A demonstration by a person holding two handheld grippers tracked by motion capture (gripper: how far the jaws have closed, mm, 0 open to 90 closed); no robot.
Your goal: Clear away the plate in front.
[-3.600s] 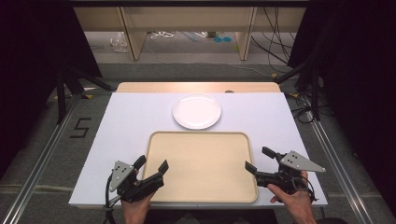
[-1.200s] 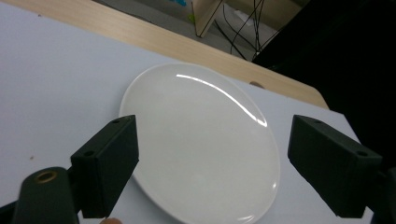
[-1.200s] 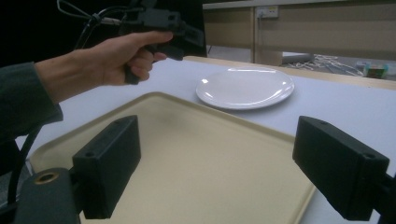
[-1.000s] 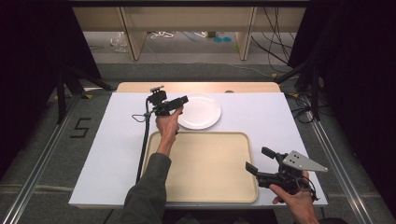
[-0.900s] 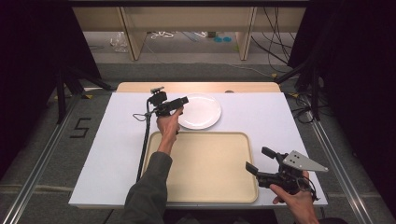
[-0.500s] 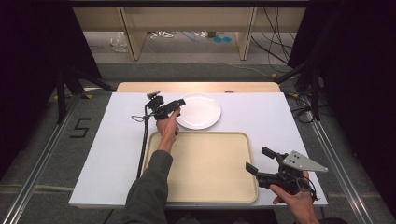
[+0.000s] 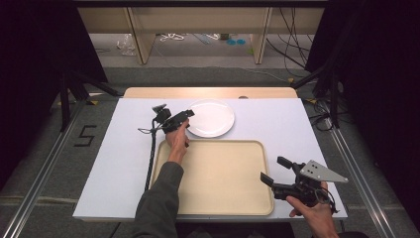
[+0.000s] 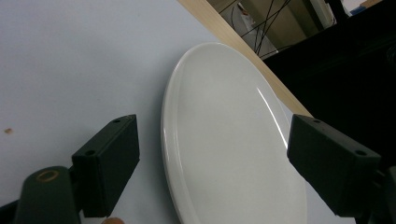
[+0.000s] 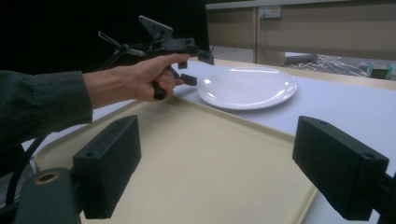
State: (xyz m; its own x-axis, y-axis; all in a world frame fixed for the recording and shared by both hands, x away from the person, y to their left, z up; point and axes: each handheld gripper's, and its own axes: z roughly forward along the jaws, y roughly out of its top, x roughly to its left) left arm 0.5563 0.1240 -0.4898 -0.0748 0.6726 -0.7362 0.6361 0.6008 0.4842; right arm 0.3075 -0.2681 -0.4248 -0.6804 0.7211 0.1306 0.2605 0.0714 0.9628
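The left gripper (image 7: pixel 187 117) is wide open at the near left rim of the round white ceramic plate (image 7: pixel 210 118), its jaws on either side of that rim and holding nothing. The plate lies on the white table (image 7: pixel 119 158), just behind the beige rectangular plastic tray (image 7: pixel 218 178). The right gripper (image 7: pixel 275 171) (also wide open and empty) hovers over the tray's near right corner.

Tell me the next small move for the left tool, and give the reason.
Probably ease the left tool forward and close on the white plate's near rim. Its jaws stand open at that rim, not yet gripping, one above and one below in the right gripper view. The empty tray lies just beside it.
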